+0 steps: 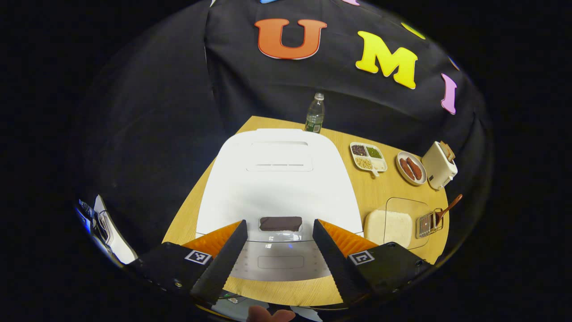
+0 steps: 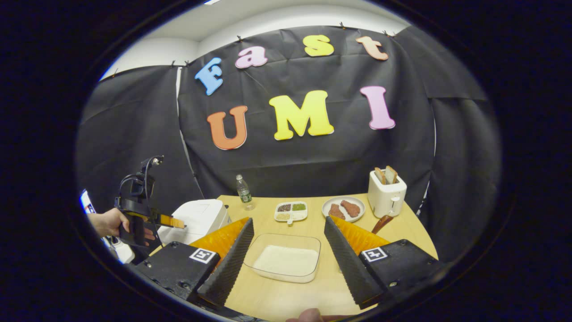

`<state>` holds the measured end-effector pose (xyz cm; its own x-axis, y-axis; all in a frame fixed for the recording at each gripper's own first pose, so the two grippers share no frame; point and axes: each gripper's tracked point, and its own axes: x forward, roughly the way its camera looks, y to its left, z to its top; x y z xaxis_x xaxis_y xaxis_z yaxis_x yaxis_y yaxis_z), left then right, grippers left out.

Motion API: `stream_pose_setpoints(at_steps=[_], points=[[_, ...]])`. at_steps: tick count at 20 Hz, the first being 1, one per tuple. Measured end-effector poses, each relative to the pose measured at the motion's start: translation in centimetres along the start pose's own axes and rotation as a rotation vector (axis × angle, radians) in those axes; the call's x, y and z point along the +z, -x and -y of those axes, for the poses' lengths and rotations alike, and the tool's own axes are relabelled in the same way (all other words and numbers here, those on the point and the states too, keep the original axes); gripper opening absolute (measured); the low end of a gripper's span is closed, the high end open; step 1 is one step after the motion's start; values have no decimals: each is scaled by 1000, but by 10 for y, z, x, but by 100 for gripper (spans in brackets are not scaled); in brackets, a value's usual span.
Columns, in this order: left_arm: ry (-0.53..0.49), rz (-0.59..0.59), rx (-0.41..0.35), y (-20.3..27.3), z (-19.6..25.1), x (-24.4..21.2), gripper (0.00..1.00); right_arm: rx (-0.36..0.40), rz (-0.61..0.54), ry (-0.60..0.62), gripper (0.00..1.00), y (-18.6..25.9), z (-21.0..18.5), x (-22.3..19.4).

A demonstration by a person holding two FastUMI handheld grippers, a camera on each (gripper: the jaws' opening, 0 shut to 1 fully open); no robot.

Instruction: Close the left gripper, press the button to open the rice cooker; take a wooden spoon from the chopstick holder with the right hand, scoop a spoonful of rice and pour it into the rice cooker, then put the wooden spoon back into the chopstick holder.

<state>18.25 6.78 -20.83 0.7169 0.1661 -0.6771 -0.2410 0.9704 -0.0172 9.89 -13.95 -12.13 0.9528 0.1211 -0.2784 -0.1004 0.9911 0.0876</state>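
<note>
- Left gripper view: our left gripper (image 1: 279, 250) hangs open over the cooker (image 1: 279, 188), button (image 1: 280, 223) between its fingers.
- We'd close first, then press straight down.
- Right gripper (image 2: 288, 259) open too, above the rice (image 2: 286, 260).

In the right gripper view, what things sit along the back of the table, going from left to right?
Rice cooker → water bottle → divided snack tray → plate of sausages → toaster.

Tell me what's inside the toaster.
Two slices of toast stick up from the toaster; their lower parts are hidden inside the slots.
</note>
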Motion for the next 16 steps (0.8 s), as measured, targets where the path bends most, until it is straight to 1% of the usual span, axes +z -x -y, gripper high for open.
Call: stream_pose_setpoints(at_steps=[2,4,7,10,13,15,16], points=[[3,91,-34,29,5,11,96,-15,44,32,100,17,-7,10],[-2,194,-65,64,11,24,95,-21,84,50,100,40,-23,17],[-13,339,-112,139,14,29,95,-35,149,64,99,89,-50,23],[-36,468,-145,215,18,18,95,-70,205,67,100,145,-72,21],[-49,597,-167,291,19,-2,95,-89,247,55,100,199,-93,16],[-30,656,-191,332,20,-20,95,-97,270,62,99,229,-103,14],[-26,671,-201,345,21,-30,95,-98,272,71,100,242,-109,11]])
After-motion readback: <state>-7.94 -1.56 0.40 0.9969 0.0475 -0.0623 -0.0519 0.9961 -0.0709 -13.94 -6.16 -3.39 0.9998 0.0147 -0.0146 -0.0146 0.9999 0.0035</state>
